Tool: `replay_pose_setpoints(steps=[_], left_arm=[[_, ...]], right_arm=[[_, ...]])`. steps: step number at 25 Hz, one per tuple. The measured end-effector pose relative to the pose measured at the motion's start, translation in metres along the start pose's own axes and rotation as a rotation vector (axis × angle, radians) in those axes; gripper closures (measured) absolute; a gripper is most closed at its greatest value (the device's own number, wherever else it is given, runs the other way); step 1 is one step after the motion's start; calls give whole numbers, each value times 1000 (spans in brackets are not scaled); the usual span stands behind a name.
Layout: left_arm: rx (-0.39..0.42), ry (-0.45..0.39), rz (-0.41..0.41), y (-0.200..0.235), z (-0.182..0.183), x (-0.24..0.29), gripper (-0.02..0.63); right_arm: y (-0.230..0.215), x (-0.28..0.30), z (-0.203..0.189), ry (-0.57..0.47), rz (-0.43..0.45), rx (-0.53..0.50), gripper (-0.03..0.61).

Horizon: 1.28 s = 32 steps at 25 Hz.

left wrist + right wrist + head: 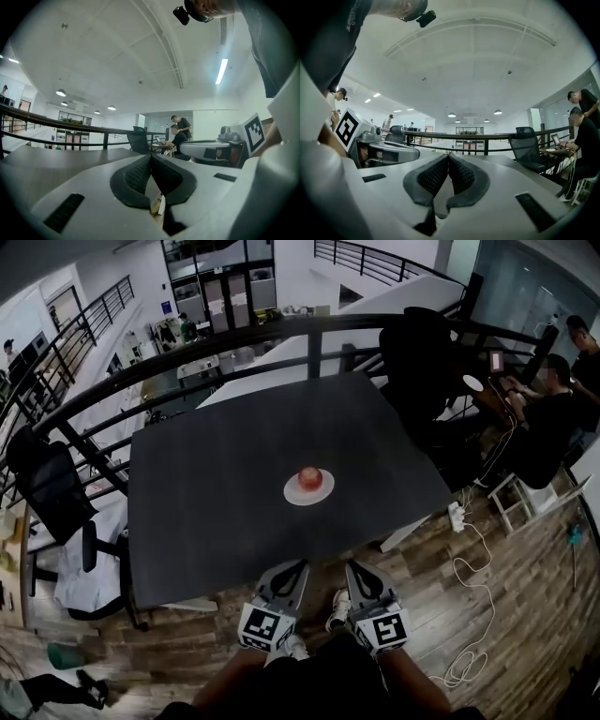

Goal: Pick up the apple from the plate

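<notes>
As apple (308, 475) tops plate (294, 495), chairs (47, 488) flank table (216, 512).

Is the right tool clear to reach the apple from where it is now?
Probably yes: only bare table lies between the right tool and the apple on its plate. Its jaws are shut, so they must open first.

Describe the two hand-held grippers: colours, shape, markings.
The left hand-held gripper and the right hand-held gripper both have pale grey, wedge-shaped bodies that taper forward. Each carries a cube with black-and-white square markers. Their tips are lined with black pads that have a dotted texture, and dark rectangular slots sit in the grey shell.
</notes>
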<state>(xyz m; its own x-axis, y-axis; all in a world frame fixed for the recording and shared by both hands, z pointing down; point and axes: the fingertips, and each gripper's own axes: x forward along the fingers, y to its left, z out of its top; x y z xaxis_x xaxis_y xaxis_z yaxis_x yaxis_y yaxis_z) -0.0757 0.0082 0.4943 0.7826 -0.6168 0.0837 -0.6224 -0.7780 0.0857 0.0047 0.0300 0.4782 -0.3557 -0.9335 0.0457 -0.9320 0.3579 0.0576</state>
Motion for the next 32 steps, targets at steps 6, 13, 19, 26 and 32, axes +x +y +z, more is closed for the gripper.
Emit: replay_pose_setpoints(steps=[6, 13, 19, 26, 32], left_arm=[[14, 18, 32, 22, 5, 41, 591], [39, 26, 85, 50, 17, 96, 591], [78, 62, 149, 73, 21, 134, 591], [89, 138, 242, 97, 15, 168, 591], [104, 138, 293, 116, 21, 182, 591]], right_arm=[[-34, 46, -5, -5, 33, 12, 554], [-59, 104, 12, -63, 134, -21, 554], [-89, 137, 12, -72, 204, -4, 554], [-126, 160, 5, -61, 268, 34, 554], [-139, 188, 6, -61, 301, 48, 554]])
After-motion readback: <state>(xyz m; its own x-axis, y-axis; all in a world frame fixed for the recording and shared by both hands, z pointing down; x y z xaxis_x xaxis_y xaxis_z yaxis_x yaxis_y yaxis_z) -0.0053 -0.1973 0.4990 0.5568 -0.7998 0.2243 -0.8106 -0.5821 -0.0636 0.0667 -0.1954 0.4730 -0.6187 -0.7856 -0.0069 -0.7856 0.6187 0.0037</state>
